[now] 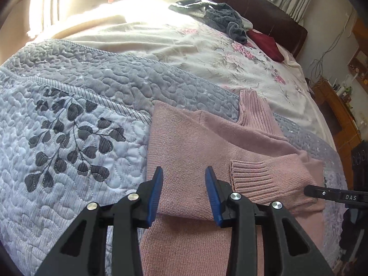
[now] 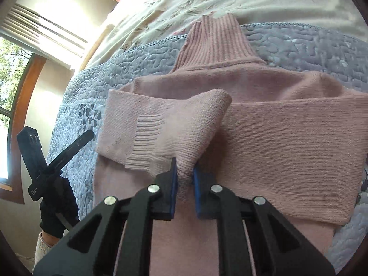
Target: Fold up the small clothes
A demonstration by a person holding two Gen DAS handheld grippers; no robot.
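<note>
Presently, item: pink knitted turtleneck sweater (image 2: 264, 138), lying flat on the quilted grey-blue bedspread (image 1: 76, 138), ribbed collar toward the top of the right wrist view, both sleeves crossed over the chest.

My right gripper (image 2: 185, 174): jaws closed to a narrow gap on a pinch of the sleeve (image 2: 191, 124) near its ribbed cuff (image 2: 147, 142), lower centre of frame. My left gripper (image 1: 184, 191): jaws wide apart, holding nothing, hovering over the sweater's body at lower centre of the left wrist view.

Risks, as I judge them: the pinch is thin, so the loose knit could slide out if I pull sideways; lifting it may drag the sleeve beneath and undo the fold; the cuff could flop over and bunch.

Surface: soft bed, quilt with dark leaf print at left, floral sheet (image 1: 230, 57) beyond. Room: grey clothes (image 1: 220, 20) and a dark red cloth (image 1: 266, 43) upper right, dark headboard, curtains, bright window at left of the right wrist view.
</note>
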